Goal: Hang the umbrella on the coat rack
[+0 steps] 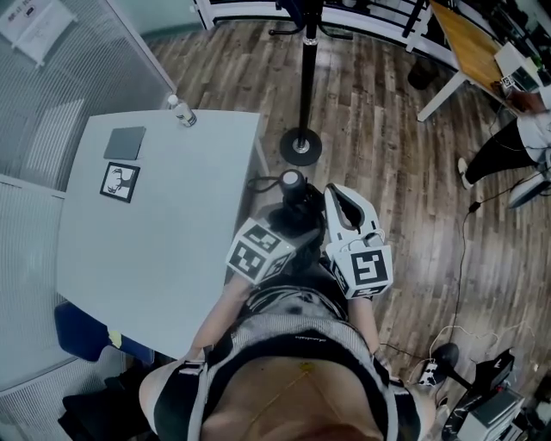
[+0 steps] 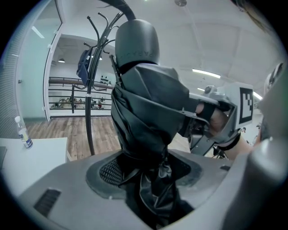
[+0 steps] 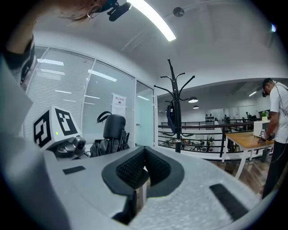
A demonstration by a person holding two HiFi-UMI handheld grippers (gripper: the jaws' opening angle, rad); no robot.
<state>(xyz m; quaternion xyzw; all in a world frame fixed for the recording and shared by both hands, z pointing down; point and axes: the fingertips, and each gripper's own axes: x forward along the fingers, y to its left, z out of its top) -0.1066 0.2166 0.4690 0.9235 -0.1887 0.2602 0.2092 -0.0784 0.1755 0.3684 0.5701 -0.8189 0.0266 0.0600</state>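
Black, glossy fabric, bunched and folded, makes up the body of the umbrella (image 2: 144, 112), which stands upright with a rounded grey handle (image 2: 137, 42) at its top. The left gripper (image 2: 144, 175) is clamped on the lower folds of the canopy, the cloth pinched between its jaws. In the head view the umbrella (image 1: 293, 200) is in front of the person's body, just off the table's (image 1: 172, 232) right edge.

By the look of it, the umbrella is light but soft and slick in the canopy, so a hold on the fabric alone may creep or let it lean. The stiff parts, the handle and the shaft under the cloth, are the better places to grip. A dark curved loop (image 2: 119, 5) rises above the handle and looks like the part to slip over a hook.

Beside it, the right gripper (image 3: 143, 166) has its jaws together with nothing between them, so it is free to steady the handle.

Ahead stands the coat rack (image 1: 306, 77), a dark pole on a round base, well apart from the umbrella. A blue bag (image 2: 84, 66) hangs on one of its hooks. A small bottle (image 1: 182, 110) stands at the table's far corner.
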